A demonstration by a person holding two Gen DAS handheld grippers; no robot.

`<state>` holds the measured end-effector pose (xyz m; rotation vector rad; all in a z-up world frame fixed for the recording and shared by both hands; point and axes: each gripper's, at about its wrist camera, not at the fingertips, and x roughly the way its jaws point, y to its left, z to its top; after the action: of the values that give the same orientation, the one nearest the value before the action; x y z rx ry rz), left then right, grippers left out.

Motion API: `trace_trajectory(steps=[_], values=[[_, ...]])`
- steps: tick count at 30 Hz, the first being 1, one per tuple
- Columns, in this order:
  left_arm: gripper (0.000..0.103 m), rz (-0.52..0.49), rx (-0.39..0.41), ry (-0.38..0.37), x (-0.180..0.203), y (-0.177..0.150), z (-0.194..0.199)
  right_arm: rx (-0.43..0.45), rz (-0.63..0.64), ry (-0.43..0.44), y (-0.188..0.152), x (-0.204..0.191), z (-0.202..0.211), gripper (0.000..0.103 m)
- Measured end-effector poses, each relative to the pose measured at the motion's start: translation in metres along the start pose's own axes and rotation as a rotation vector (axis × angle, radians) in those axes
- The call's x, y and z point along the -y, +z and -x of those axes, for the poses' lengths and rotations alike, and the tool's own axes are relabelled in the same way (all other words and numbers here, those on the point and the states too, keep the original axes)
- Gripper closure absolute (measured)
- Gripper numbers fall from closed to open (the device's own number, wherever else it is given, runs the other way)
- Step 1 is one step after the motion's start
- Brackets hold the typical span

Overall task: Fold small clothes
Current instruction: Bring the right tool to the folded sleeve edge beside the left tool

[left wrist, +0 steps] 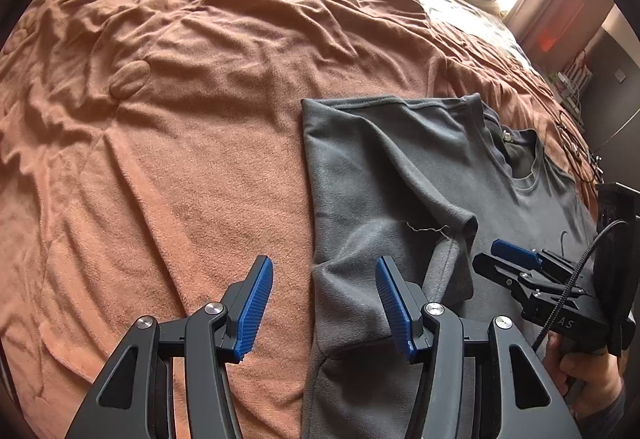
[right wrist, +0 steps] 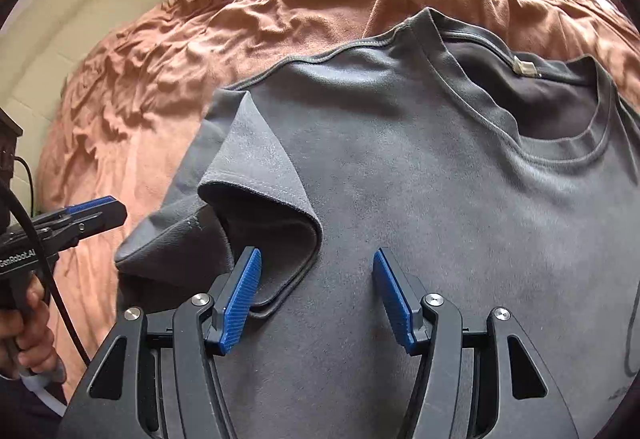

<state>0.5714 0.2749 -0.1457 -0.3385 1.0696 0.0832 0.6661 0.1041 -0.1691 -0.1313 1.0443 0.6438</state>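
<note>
A grey T-shirt lies front up on the brown blanket covering the bed; its collar points away from the grippers; one sleeve is folded inward over the chest. The left gripper hangs over the shirt's folded edge, jaws standing apart with nothing between them; the right gripper hangs over the chest just beside the sleeve hem, jaws likewise apart and empty. A hand grips the left handle.
</note>
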Motion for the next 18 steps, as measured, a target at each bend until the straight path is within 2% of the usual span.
trace_trajectory(steps=[7, 9, 13, 16, 18], values=[[0.047, 0.013, 0.013, 0.011, -0.015, -0.004, 0.001, 0.003, 0.185, -0.139, 0.011, -0.029, -0.019, 0.046], [0.047, 0.021, 0.012, 0.018, -0.019, -0.005, 0.002, 0.027, 0.16, -0.165, 0.018, -0.024, -0.02, 0.047], [0.047, 0.035, 0.016, 0.018, -0.026, -0.008, 0.005, 0.073, 0.029, -0.174, 0.025, 0.001, -0.011, 0.047], [0.047, 0.035, 0.02, 0.017, -0.029, -0.009, 0.007, 0.09, 0.011, -0.204, 0.025, 0.007, -0.005, 0.056], [0.047, 0.039, 0.022, 0.014, -0.029, -0.01, 0.008, 0.104, -0.007, -0.206, 0.024, 0.011, 0.001, 0.056]])
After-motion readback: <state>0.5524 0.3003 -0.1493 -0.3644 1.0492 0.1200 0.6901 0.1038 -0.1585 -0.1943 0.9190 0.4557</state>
